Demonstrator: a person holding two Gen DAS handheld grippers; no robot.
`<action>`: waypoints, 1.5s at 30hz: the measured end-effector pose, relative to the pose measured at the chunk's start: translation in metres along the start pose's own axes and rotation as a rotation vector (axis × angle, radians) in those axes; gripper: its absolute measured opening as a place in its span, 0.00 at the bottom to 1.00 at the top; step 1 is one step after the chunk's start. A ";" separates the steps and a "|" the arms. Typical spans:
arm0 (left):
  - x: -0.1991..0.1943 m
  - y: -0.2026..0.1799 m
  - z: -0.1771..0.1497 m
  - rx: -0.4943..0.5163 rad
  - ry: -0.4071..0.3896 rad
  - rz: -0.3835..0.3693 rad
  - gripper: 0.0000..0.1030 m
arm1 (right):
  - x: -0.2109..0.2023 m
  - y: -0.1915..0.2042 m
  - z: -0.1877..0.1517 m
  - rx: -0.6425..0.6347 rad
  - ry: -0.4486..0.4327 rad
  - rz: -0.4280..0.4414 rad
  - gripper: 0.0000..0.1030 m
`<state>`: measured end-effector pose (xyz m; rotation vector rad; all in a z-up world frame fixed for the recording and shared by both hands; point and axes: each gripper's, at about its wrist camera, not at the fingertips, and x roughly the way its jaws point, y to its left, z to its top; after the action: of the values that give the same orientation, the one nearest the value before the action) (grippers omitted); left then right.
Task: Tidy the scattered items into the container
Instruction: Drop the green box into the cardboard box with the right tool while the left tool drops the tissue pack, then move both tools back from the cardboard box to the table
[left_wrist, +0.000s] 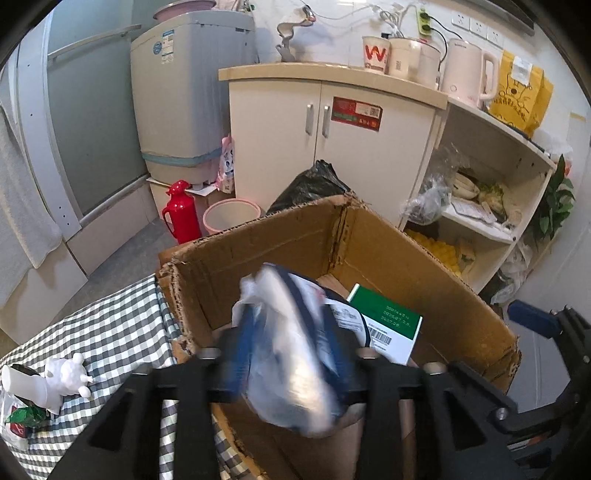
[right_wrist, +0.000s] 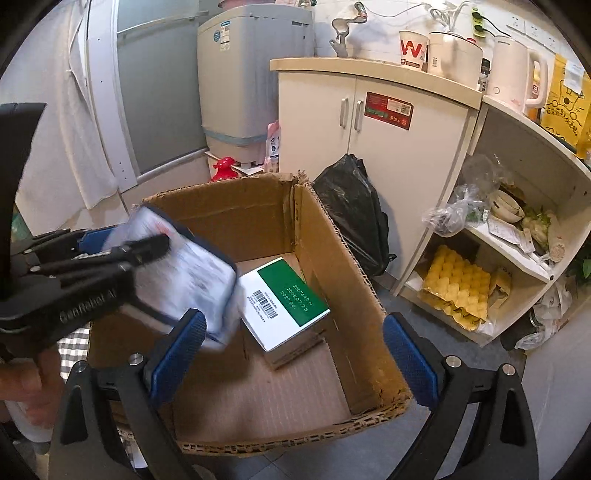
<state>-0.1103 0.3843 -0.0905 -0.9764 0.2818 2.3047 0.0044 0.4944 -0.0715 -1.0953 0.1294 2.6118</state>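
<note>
Checked tablecloth (left_wrist: 110, 332): cardboard box (left_wrist: 258, 240), white figurine (left_wrist: 68, 373).

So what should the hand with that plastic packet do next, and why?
Probably let the plastic packet drop clear and draw the left gripper back. The packet is blurred between the parted blue pads, above the open cardboard box, where a green-and-white carton already lies. The right gripper waits open and empty.

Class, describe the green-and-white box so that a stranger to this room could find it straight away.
Find the open cardboard box in front of the white cupboard. On its floor, toward the far corner, lies the green-and-white box. Its green panel printed with pale digits and the barcode on its white strip set it apart from the blurred bluish-white plastic packet above the cardboard box.
</note>
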 end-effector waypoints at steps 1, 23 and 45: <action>0.001 -0.001 0.000 0.000 0.003 0.002 0.64 | -0.001 0.000 0.000 0.002 -0.001 0.000 0.94; -0.080 0.030 0.008 -0.089 -0.162 0.067 0.76 | -0.060 0.014 0.012 0.027 -0.182 0.057 0.94; -0.182 0.090 -0.020 -0.185 -0.294 0.240 0.88 | -0.105 0.079 0.026 -0.040 -0.333 0.222 1.00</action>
<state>-0.0550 0.2218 0.0206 -0.7051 0.0657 2.6934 0.0315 0.3985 0.0184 -0.6757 0.1314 2.9646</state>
